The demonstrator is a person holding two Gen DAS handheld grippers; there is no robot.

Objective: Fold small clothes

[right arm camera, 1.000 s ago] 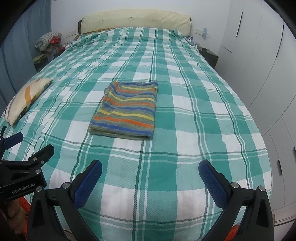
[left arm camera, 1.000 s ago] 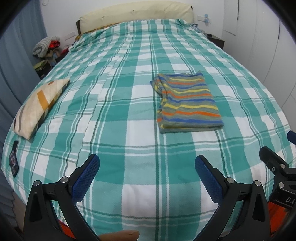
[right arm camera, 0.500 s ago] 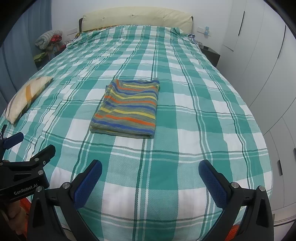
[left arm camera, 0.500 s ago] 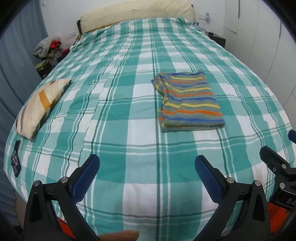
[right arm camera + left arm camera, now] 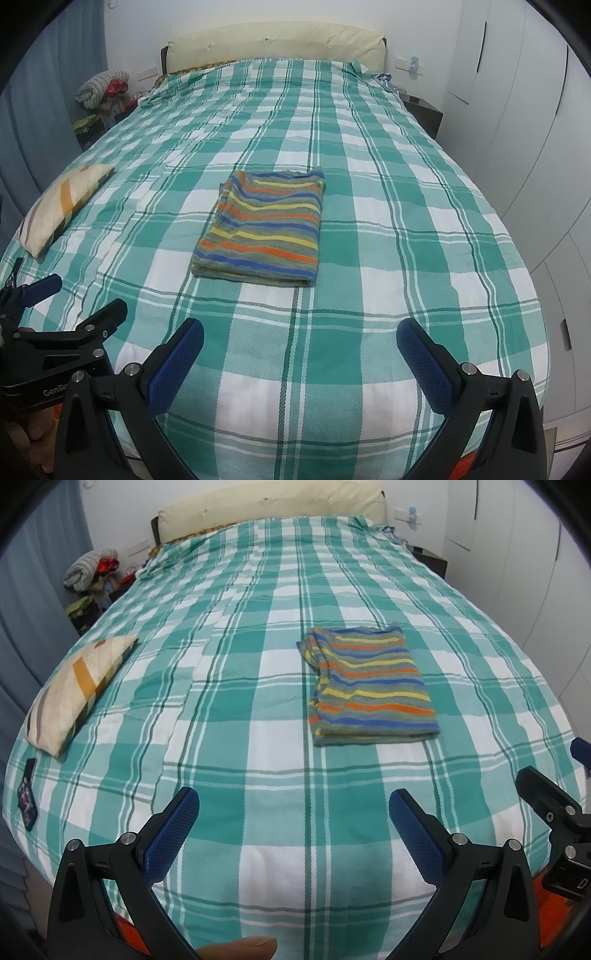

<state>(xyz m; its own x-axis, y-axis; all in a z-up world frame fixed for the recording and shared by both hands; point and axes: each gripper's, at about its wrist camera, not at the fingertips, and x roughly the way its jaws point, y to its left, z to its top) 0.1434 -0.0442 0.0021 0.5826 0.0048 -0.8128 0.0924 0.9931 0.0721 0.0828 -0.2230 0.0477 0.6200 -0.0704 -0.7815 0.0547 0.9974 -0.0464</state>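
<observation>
A small striped garment (image 5: 371,685), in blue, orange, yellow and grey, lies folded into a flat rectangle on the green-and-white checked bed (image 5: 229,716). It also shows in the right wrist view (image 5: 264,230). My left gripper (image 5: 294,810) is open and empty, held back over the near edge of the bed, well short of the garment. My right gripper (image 5: 300,339) is open and empty too, also over the near edge. Each gripper shows at the side of the other's view.
A cream and orange pillow (image 5: 75,690) lies at the bed's left edge, with a dark phone-like object (image 5: 26,794) near the front left corner. White wardrobes (image 5: 524,122) stand on the right, a clothes pile (image 5: 101,88) at the far left, a headboard (image 5: 273,44) behind.
Both grippers have drawn back and risen a little, so the bed and garment sit slightly farther off. The garment has not moved. Both grippers stay open.
</observation>
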